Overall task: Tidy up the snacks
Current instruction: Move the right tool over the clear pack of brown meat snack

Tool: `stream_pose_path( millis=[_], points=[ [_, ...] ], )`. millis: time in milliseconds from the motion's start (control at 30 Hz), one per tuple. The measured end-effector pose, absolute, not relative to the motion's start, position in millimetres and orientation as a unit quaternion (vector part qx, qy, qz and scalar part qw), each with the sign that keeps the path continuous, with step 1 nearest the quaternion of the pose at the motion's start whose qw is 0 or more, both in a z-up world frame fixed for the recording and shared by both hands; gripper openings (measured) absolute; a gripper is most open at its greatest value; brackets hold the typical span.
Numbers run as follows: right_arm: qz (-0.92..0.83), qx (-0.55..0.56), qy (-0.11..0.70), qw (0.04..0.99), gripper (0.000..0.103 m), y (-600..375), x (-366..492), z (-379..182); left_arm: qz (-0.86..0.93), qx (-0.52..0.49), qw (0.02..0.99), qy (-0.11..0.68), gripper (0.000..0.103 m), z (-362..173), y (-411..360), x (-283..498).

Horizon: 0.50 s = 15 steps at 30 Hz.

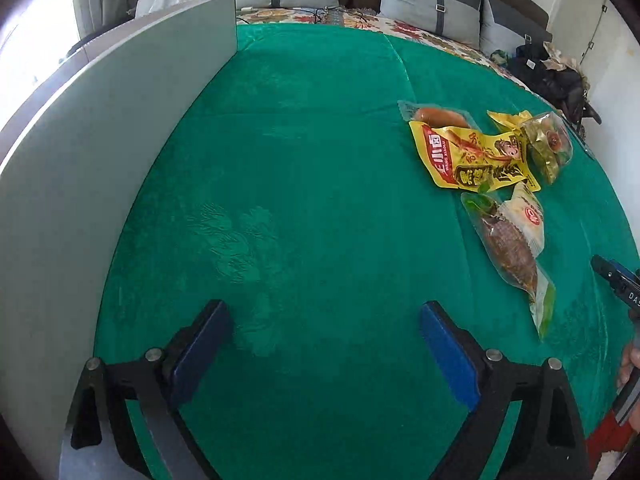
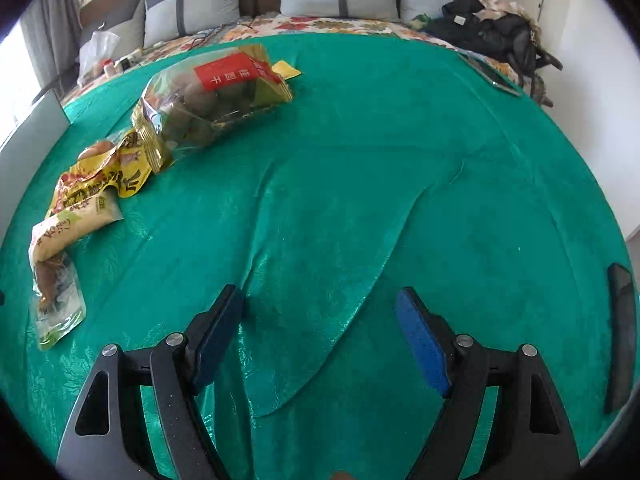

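Green bedspread, snack packets well left of empty, wide-open right claw.

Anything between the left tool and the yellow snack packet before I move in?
Nothing: in the left wrist view, only bare green cloth lies between the open left tool and the yellow snack packet.

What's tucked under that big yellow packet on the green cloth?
A clear-wrapped sausage pokes out from under the yellow packet at its far edge, and a pale packet slips under its near edge. How far either reaches beneath is hidden, as is anything else under it.
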State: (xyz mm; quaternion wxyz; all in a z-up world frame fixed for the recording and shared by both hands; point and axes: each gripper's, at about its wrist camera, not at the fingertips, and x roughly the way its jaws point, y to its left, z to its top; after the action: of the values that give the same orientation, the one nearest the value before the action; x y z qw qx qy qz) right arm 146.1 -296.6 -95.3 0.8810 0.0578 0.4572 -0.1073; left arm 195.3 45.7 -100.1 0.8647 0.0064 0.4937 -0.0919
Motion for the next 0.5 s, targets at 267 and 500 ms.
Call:
stream_pose_path(
  millis=[267,500],
  points=[
    [-0.108,0.049,0.445,0.888,0.091,-292,144,-96,-0.079,0.032,0.883,0.461,0.103,-112,46,199],
    [-0.053,0.078,0.456,0.885,0.091,-286,144,-93,-0.083,0.032,0.884,0.459,0.103,-113,48,199]
  ],
)
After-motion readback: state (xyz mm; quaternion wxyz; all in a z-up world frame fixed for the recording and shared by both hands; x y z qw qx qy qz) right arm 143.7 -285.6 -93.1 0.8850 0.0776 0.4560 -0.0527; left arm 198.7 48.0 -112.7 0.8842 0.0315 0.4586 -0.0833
